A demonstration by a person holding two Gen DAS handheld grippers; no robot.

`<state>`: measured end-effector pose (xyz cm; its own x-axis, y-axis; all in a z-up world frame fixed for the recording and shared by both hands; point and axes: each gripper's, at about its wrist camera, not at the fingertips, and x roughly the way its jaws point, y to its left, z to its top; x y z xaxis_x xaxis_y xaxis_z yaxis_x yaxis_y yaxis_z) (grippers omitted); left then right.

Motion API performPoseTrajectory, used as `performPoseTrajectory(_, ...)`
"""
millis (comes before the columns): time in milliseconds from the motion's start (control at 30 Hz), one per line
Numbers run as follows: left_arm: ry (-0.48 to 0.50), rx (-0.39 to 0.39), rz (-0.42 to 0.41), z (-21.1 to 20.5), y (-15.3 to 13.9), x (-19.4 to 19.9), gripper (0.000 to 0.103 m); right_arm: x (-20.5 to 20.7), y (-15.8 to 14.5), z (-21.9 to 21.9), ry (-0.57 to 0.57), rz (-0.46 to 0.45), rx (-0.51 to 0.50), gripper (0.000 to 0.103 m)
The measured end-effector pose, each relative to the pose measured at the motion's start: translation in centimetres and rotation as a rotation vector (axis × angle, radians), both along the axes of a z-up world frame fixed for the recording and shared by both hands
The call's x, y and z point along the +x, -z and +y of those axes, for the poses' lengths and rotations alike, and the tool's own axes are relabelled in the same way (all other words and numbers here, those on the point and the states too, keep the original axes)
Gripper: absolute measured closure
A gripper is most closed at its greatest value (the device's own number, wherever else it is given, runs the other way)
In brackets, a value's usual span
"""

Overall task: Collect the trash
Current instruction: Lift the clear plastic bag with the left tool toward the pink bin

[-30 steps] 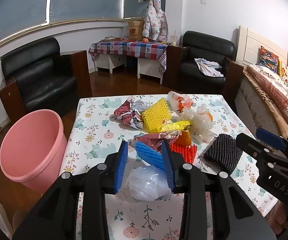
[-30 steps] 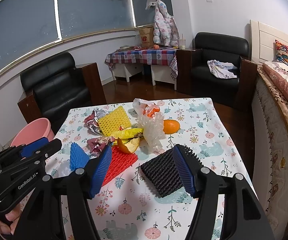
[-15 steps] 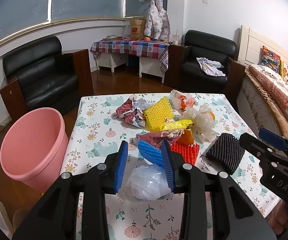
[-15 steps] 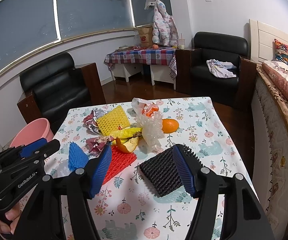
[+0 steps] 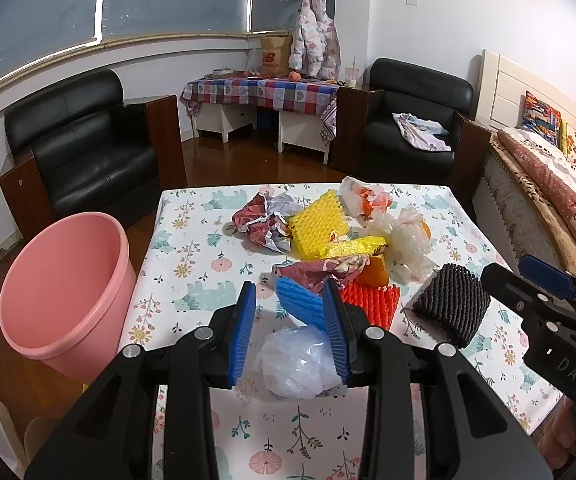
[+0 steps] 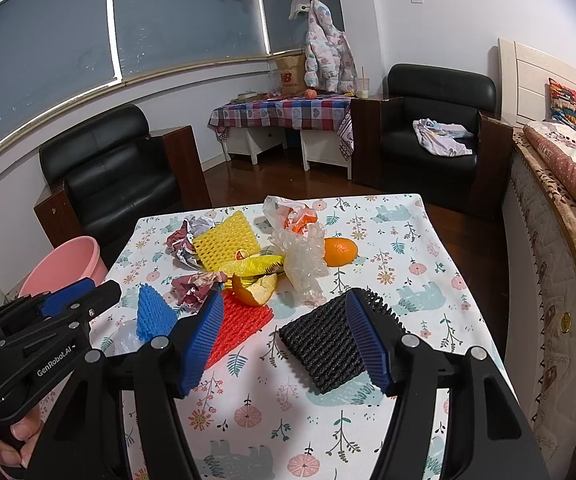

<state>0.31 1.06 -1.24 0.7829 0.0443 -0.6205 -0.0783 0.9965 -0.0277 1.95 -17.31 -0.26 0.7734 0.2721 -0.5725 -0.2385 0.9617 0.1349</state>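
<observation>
My left gripper hangs open just over the near part of the flowered table. A crumpled clear plastic bag lies between its blue pads, with a blue foam net right behind it. My right gripper is open too, and a black foam net lies between its fingers, close to the right one. Mid-table is a heap of trash: a red foam net, orange peel, a yellow foam net, crumpled paper and clear film.
A pink bucket stands on the floor off the table's left edge. A whole orange lies beside the heap. Black armchairs stand behind, and a bed runs along the right side.
</observation>
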Motion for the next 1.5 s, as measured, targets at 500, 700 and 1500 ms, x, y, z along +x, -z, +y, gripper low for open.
performPoseTrajectory(500, 0.038, -0.107, 0.054, 3.3, 0.8, -0.9, 0.068, 0.3, 0.5, -1.4, 0.024, 0.013, 0.002, 0.040)
performPoseTrajectory(700, 0.081, -0.148, 0.051, 4.3, 0.7, -2.1, 0.068, 0.1, 0.7, -2.0, 0.016, 0.029, 0.016, 0.040)
performPoseTrajectory(1500, 0.222, -0.165, 0.183, 2.7, 5.4, -0.3, 0.080, -1.5, 0.7, 4.8, -0.379, 0.095, 0.052, 0.055)
